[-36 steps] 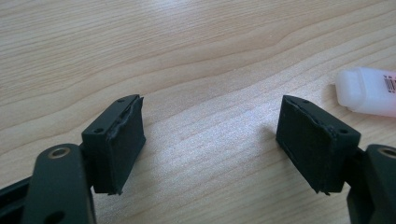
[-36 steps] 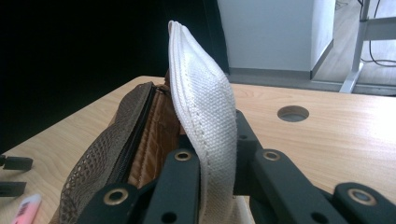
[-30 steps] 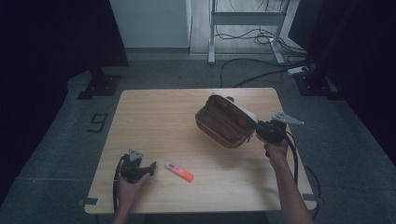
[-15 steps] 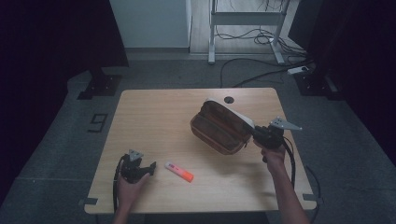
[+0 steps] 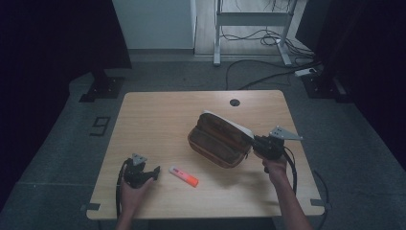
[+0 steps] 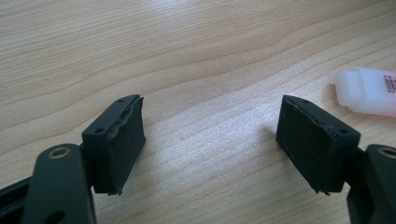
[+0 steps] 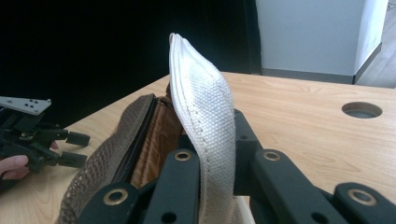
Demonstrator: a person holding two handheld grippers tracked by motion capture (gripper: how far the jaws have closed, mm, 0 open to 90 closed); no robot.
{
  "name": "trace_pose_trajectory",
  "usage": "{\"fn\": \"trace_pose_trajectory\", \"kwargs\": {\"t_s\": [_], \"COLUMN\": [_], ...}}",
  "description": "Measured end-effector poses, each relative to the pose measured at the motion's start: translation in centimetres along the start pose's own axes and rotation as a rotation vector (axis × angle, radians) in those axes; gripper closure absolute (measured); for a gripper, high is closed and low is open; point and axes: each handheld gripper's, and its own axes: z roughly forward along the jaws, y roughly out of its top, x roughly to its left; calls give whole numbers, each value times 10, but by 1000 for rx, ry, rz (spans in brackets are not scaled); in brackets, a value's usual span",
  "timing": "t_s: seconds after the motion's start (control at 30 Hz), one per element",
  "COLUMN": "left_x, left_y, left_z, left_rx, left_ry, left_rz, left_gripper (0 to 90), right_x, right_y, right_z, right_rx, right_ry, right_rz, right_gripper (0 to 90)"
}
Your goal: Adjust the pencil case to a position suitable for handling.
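On the wooden table [image 5: 158, 120], a brown pouch [image 5: 218, 143] lies right of centre, its white edge [image 7: 201, 107] clamped in the right gripper [image 5: 261, 143]. Near-left, the left gripper [image 5: 152, 174] rests with jaws apart beside an orange-capped marker [image 5: 184, 176].

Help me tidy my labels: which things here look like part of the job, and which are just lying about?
Likely in the job:
- brown pouch, its white side clamped in the right hand-held gripper
- orange and white marker, just ahead of the open left hand-held gripper

Lying about:
- cable hole in the table
- power strip and cables on the floor
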Motion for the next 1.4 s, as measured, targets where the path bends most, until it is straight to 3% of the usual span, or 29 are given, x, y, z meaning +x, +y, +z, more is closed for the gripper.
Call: {"fn": "trace_pose_trajectory", "kwargs": {"t_s": [0.43, 0.67, 0.83, 1.0, 1.1, 1.4], "left_x": [0, 0, 0, 0, 0, 0], "left_y": [0, 0, 0, 0, 0, 0], "left_z": [0, 0, 0, 0, 0, 0], "left_rx": [0, 0, 0, 0, 0, 0], "left_ry": [0, -1, -1, -1, -1, -1], "left_rz": [0, 1, 0, 1, 1, 1], "left_gripper": [231, 231, 231, 231, 231, 232], "right_x": [11, 10, 2, -2, -6, -13], "right_y": [-17, -21, -26, -26, -29, -36], "right_z": [19, 23, 21, 18, 20, 23], "right_rx": [101, 133, 160, 190, 247, 298], "right_ry": [18, 3, -19, -50, -97, -141], "right_rz": [-30, -44, -18, -44, -50, -59], "right_gripper": [822, 820, 807, 789, 763, 747]}}
